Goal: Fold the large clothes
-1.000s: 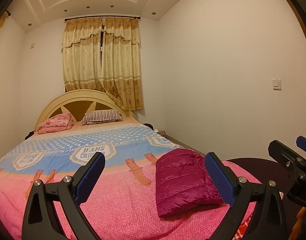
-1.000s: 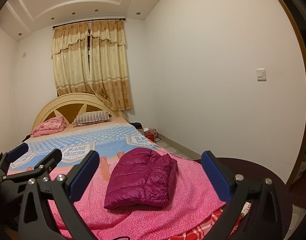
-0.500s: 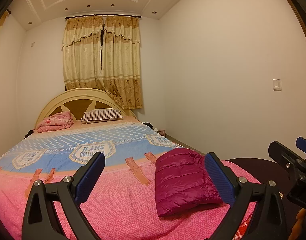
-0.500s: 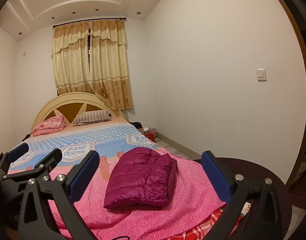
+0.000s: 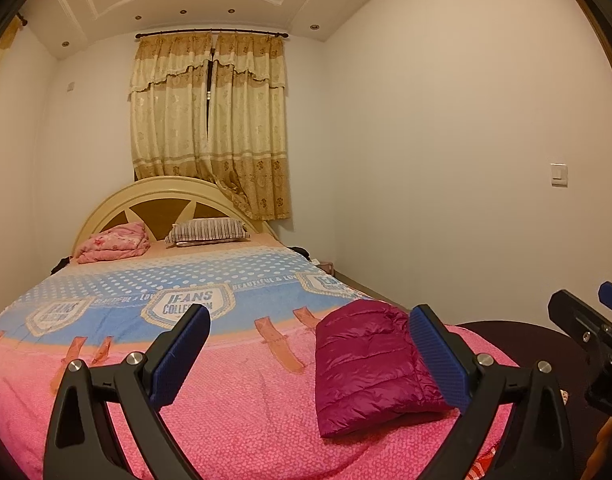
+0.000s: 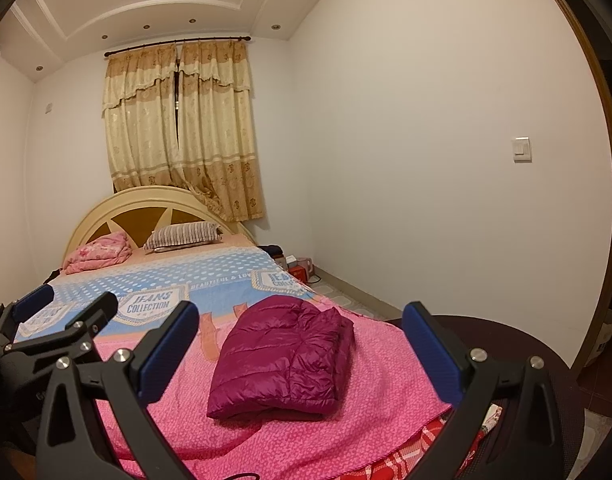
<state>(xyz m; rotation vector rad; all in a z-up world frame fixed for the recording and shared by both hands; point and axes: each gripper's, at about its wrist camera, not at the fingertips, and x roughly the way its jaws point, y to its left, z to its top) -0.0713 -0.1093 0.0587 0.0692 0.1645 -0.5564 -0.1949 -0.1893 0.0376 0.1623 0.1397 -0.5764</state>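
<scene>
A magenta quilted puffer jacket (image 5: 370, 364) (image 6: 285, 356) lies folded into a compact rectangle on the pink bedspread (image 5: 233, 408) (image 6: 370, 424) near the foot of the bed. My left gripper (image 5: 310, 316) hovers open above the bed, apart from the jacket, with nothing between its blue pads. My right gripper (image 6: 299, 312) is likewise open and empty, held back from the jacket. The right gripper shows at the right edge of the left wrist view, the left gripper at the left edge of the right wrist view.
The bed has a blue patterned sheet (image 5: 145, 292), a striped pillow (image 5: 207, 232) and a pink bundle (image 5: 113, 242) by the curved headboard. A dark round table (image 6: 522, 344) stands at the bed's foot on the right. Small items (image 6: 297, 268) sit on the floor by the wall.
</scene>
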